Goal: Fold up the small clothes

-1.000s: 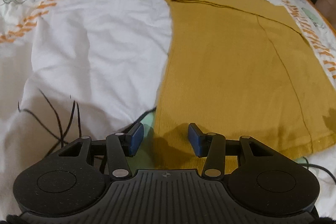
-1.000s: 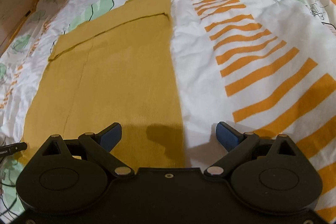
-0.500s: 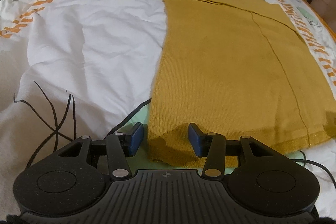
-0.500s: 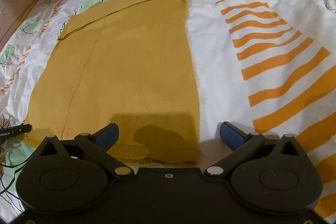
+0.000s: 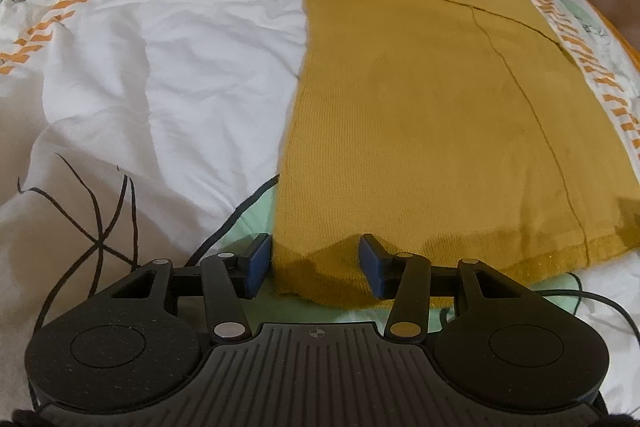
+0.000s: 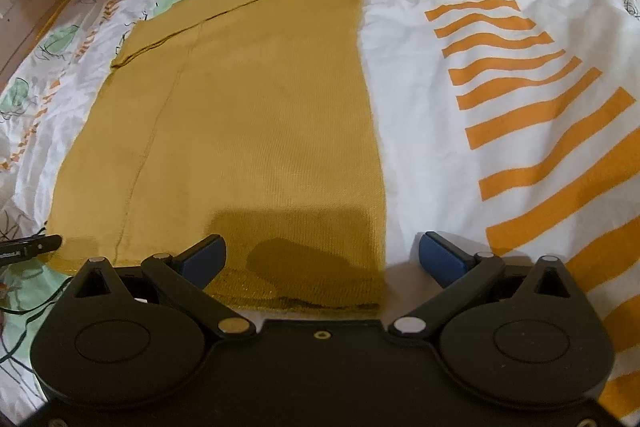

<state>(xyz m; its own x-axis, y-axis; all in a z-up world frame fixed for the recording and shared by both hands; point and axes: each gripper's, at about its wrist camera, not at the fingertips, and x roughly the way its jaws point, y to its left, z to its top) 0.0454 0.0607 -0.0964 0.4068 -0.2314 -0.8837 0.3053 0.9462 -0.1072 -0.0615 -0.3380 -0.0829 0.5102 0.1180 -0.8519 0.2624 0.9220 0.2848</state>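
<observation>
Left wrist view, left gripper (image 5: 313, 263) spread astride mustard garment (image 5: 420, 131) corner, right gripper (image 6: 322, 257) spread widest.

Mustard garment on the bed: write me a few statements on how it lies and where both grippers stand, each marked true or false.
1. The mustard garment lies flat on a printed bedsheet. True.
2. The left gripper has lifted the garment clear of the sheet. False: the hem corner only sits between its open jaws, bunched slightly.
3. The right gripper is clamped shut on the hem. False: its jaws stand wide, straddling the near right corner.
4. A narrow band lies folded across the garment's far end. True.
</observation>
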